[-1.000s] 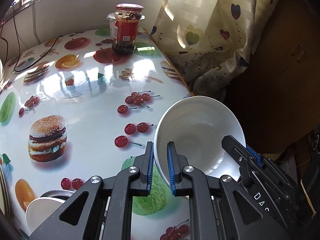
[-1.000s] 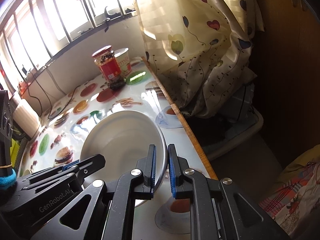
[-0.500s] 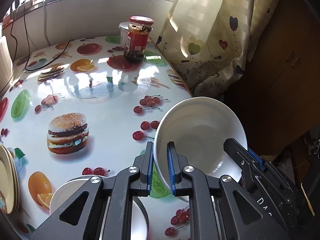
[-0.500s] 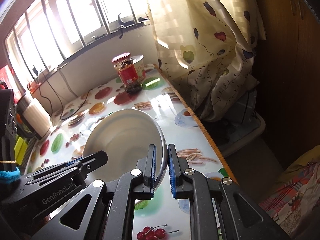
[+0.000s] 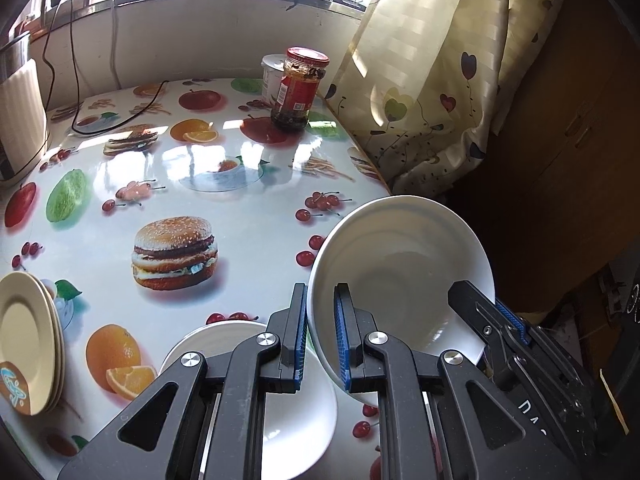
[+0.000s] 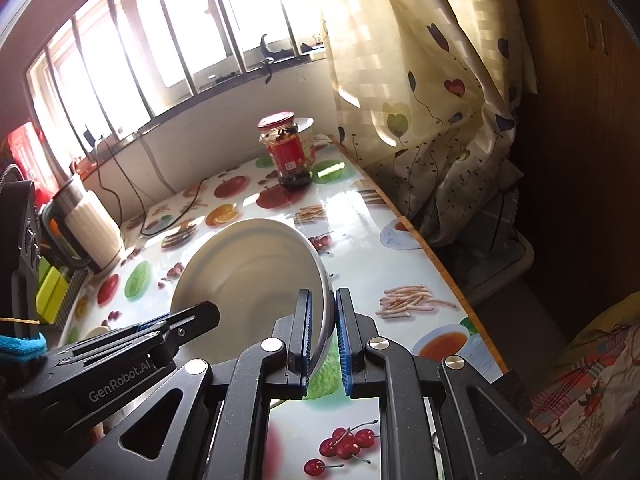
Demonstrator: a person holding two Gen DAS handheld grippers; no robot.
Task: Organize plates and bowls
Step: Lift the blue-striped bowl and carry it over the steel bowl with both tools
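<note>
A white bowl (image 5: 404, 272) (image 6: 248, 276) hangs tilted above the table, held from both sides. My left gripper (image 5: 320, 336) is shut on its left rim, and my right gripper (image 6: 323, 332) is shut on the opposite rim; the right gripper's fingers (image 5: 492, 320) show at the bowl's far side in the left wrist view. A second white bowl (image 5: 276, 400) sits on the table under the left gripper. A stack of cream plates (image 5: 28, 340) lies at the table's left edge.
The table (image 5: 240, 240) has a glossy food-print cover. A red-lidded jar (image 5: 300, 88) and a white tub (image 5: 272, 76) stand at the back by the curtain (image 5: 420, 80). A white kettle (image 6: 88, 220) and cables sit at the back left. The table's right edge (image 6: 440, 264) drops to the floor.
Both grippers have carried the bowl up and back toward the near side of the table. The second white bowl and the plate stack have come into view.
</note>
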